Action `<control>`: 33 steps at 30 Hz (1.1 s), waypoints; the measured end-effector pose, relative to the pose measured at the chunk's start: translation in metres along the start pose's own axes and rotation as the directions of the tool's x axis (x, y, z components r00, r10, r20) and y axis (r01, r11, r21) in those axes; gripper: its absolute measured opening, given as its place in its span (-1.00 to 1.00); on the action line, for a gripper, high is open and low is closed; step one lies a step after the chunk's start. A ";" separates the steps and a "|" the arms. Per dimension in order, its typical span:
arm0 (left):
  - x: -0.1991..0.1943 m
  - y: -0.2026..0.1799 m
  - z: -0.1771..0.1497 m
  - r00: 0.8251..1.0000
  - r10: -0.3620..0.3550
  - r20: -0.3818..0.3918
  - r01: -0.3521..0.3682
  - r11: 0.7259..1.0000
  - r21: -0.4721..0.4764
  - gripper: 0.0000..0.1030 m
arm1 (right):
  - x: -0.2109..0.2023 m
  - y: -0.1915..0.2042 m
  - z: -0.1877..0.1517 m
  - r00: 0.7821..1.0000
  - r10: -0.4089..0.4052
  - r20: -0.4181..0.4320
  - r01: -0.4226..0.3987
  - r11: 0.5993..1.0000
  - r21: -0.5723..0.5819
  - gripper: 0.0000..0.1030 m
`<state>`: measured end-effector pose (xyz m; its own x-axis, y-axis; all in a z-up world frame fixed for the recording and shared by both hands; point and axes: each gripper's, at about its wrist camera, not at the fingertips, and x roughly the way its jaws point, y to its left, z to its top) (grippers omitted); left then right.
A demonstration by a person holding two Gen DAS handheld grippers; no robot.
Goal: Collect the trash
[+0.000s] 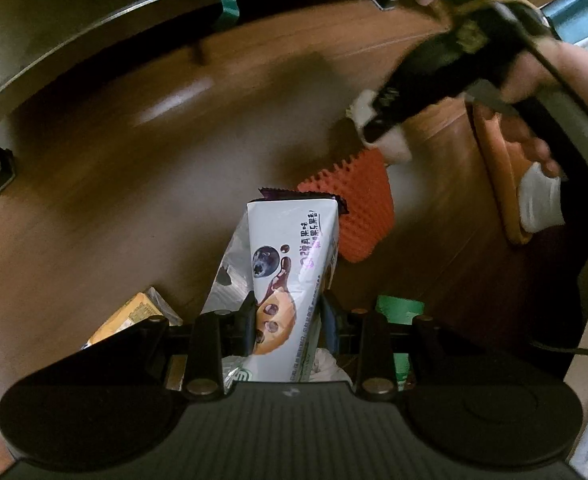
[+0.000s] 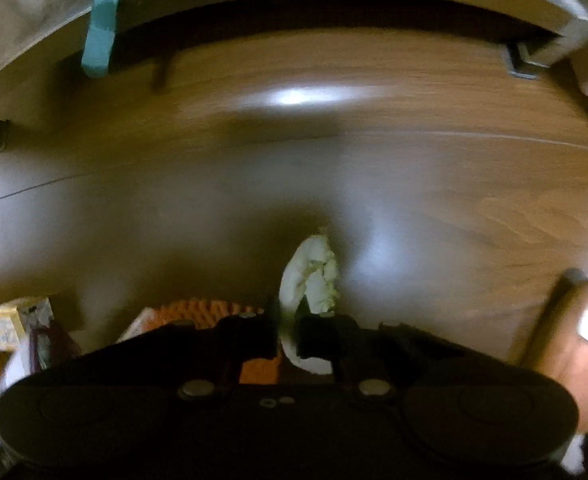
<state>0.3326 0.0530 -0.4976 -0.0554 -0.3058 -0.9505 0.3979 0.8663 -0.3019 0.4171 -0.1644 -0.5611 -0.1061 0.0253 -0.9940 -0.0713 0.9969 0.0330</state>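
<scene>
The left wrist view shows the left gripper (image 1: 287, 312) pinching a white cookie box (image 1: 291, 264) that stands up between its fingers, above a wooden floor (image 1: 133, 184). Just behind the box lies an orange spiky mat (image 1: 358, 208), with a yellow wrapper (image 1: 129, 316) at lower left. Only this view shows the right gripper from outside, held by a hand (image 1: 534, 92). The blurred right wrist view alone shows the right gripper (image 2: 289, 316) pressed together on a crumpled white tissue (image 2: 312, 272), with the mat partly hidden beneath.
</scene>
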 end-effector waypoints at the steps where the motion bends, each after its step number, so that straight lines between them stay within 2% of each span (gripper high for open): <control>1: -0.003 -0.001 0.001 1.000 0.000 0.004 0.000 1.000 0.000 -0.40 | -0.006 -0.004 -0.004 1.000 -0.004 0.008 0.004 1.000 0.000 -0.88; 5: -0.028 -0.011 0.008 0.999 0.018 0.040 -0.019 1.000 0.021 -0.40 | -0.052 -0.021 -0.019 0.998 0.015 0.062 -0.015 1.000 -0.001 -0.88; 9: -0.069 -0.028 0.017 0.994 0.044 0.101 -0.046 0.999 0.011 -0.40 | -0.115 -0.028 -0.036 0.988 0.066 0.140 -0.067 0.998 -0.004 -0.88; 11: -0.092 -0.037 0.019 0.989 0.058 0.134 -0.057 0.998 -0.013 -0.40 | -0.146 -0.026 -0.042 0.979 0.102 0.177 -0.101 0.995 -0.015 -0.88; 14: -0.127 -0.055 0.018 0.978 0.119 0.173 -0.115 0.993 -0.037 -0.40 | -0.194 -0.018 -0.058 0.961 0.148 0.233 -0.134 0.988 -0.076 -0.88; 17: -0.166 -0.076 0.014 0.961 0.163 0.225 -0.153 0.986 -0.057 -0.40 | -0.243 -0.008 -0.071 0.938 0.192 0.287 -0.152 0.976 -0.156 -0.88; 25: -0.269 -0.122 -0.001 0.884 0.248 0.395 -0.203 0.967 -0.152 -0.40 | -0.360 0.016 -0.126 0.852 0.293 0.435 -0.152 0.932 -0.331 -0.88; 33: -0.345 -0.162 -0.008 0.791 0.315 0.524 -0.255 0.949 -0.186 -0.40 | -0.444 0.031 -0.160 0.782 0.325 0.531 -0.101 0.908 -0.406 -0.88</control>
<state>0.2796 0.0215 -0.1211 0.5612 -0.1758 -0.8088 0.2214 0.9735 -0.0581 0.3036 -0.1565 -0.1023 0.4208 0.3828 -0.8224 -0.4563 0.8729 0.1728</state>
